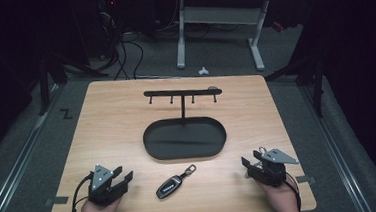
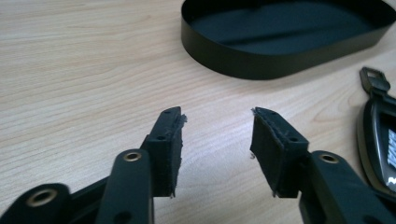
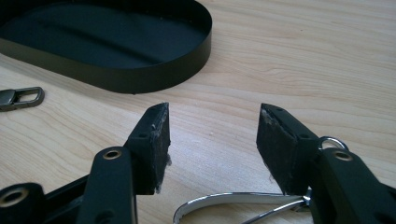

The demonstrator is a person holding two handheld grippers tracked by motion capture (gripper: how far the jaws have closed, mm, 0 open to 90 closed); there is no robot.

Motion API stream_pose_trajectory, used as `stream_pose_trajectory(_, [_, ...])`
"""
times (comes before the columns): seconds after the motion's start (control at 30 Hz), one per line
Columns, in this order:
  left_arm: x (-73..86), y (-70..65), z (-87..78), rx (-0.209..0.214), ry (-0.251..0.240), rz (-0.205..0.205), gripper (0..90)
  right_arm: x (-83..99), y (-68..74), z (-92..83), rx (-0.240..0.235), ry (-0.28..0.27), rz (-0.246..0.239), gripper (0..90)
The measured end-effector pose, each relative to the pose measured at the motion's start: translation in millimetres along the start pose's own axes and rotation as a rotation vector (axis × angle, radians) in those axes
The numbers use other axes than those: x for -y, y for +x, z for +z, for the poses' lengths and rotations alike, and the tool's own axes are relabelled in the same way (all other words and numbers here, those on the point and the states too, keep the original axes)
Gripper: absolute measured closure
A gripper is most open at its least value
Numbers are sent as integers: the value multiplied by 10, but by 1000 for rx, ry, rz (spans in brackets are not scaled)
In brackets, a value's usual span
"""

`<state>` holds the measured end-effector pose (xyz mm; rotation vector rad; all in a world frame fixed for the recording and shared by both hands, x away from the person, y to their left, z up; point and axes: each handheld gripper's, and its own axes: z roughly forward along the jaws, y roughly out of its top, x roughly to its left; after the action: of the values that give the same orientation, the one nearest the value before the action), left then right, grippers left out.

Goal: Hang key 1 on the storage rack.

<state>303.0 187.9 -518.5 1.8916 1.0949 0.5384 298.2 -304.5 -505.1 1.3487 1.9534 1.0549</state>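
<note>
A black car key fob (image 1: 168,187) with a metal clip (image 1: 191,169) lies on the wooden table near the front, between the two grippers. My left gripper (image 1: 124,173) rests at the front left, open, with bare table between its jaws (image 2: 217,112); the key fob (image 2: 379,140) lies just to its right. At the front right my right gripper (image 1: 249,160) is open too, nothing between its pads (image 3: 212,108). The clip (image 3: 18,97) shows off to its left. A thin silver wire loop (image 3: 224,200) sits under the right gripper's jaws.
A black oval tray (image 1: 151,147) stands mid-table; a post rises from its back edge to a crossbar with several hooks (image 1: 181,93). Its wall (image 2: 233,63) (image 3: 140,80) is just ahead of both grippers. Beyond the table are a desk frame (image 1: 181,41) and cables.
</note>
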Motion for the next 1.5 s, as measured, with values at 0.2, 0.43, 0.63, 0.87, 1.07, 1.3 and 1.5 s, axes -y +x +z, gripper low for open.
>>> stream_pose_trajectory(0.2, [-28, -60, 23, 16, 2, 4, 655, 36, 3, 37, -2, 24, 1, 440])
stream_pose_trajectory(0.43, [-46, -125, 40, 53, 19, 31, 709, 39, -39, -1, -1, 12, 1, 440])
stream_pose_trajectory(0.63, [-81, -309, 104, 118, 65, 86, 710, 52, -32, 39, -7, 27, 0, 440])
stream_pose_trajectory(0.87, [-36, -615, 238, 153, 136, 174, 782, 55, -3, 32, -10, 30, -15, 443])
stream_pose_trajectory(1.07, [-16, -755, 301, 186, 170, 218, 841, 63, -20, 24, -19, 35, -6, 474])
stream_pose_trajectory(1.3, [-13, -1040, 311, 253, 169, 305, 797, 68, -17, 24, -29, 44, -3, 485])
stream_pose_trajectory(1.5, [-40, -1237, 340, 301, 145, 317, 753, 65, 26, 56, -50, 54, -10, 484])
